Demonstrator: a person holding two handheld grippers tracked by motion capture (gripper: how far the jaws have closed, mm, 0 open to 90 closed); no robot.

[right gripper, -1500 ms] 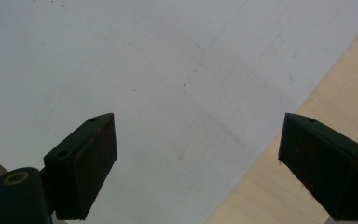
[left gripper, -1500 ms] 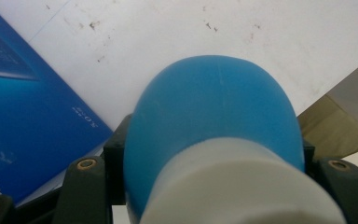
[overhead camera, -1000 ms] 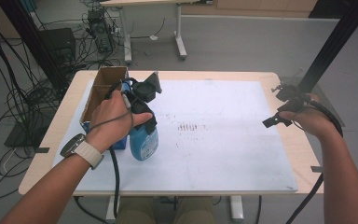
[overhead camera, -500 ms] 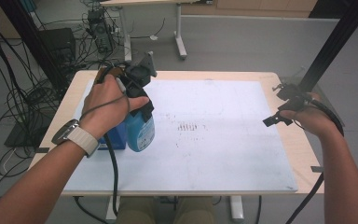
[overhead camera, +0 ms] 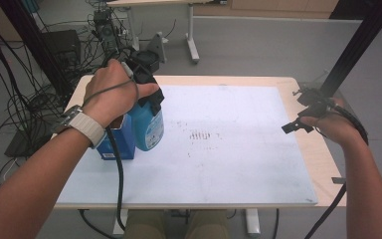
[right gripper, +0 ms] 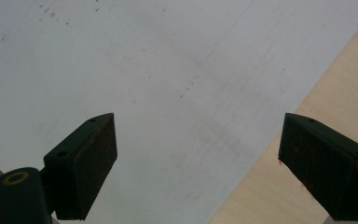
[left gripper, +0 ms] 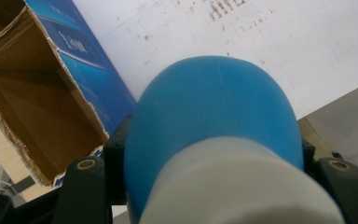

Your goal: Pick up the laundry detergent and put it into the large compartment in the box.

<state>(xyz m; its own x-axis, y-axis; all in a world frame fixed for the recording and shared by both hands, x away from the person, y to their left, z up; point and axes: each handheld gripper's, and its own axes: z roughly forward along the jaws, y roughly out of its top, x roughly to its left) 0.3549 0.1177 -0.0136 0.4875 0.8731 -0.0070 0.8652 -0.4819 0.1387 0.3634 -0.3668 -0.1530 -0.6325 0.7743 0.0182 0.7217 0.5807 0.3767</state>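
Bottle [overhead camera: 146,127] first: the blue one with a white collar sits in our left gripper [overhead camera: 142,82], whose jaws are clamped on its upper part just below the cap end. In the left gripper view the white collar and rounded blue shoulder [left gripper: 214,121] fill the space between the two black jaws, and both press against the bottle's sides. From the high view, the bottle hangs upright beside the open blue carton [overhead camera: 115,142] at the left edge of the white mat [overhead camera: 229,169]. We judge it to be clear of the carton, though whether its base rests on the mat or hangs just above it is hard to tell, since the hand [overhead camera: 112,97] covers much of that corner.

So the part we take as done is the extraction: the carton's brown inside [left gripper: 32,98] looks empty where we can see into it, and the bottle is out and held. What remains, as we read it, is to carry the bottle across and set it down on the open mat, probably toward the middle near the faint reddish marks [overhead camera: 201,135], then let go.

Farther off at the right edge of the table [overhead camera: 323,164], our right gripper [overhead camera: 298,124] hovers idle over the mat's border, its jaws spread wide with nothing between them. It has no share in the work yet.
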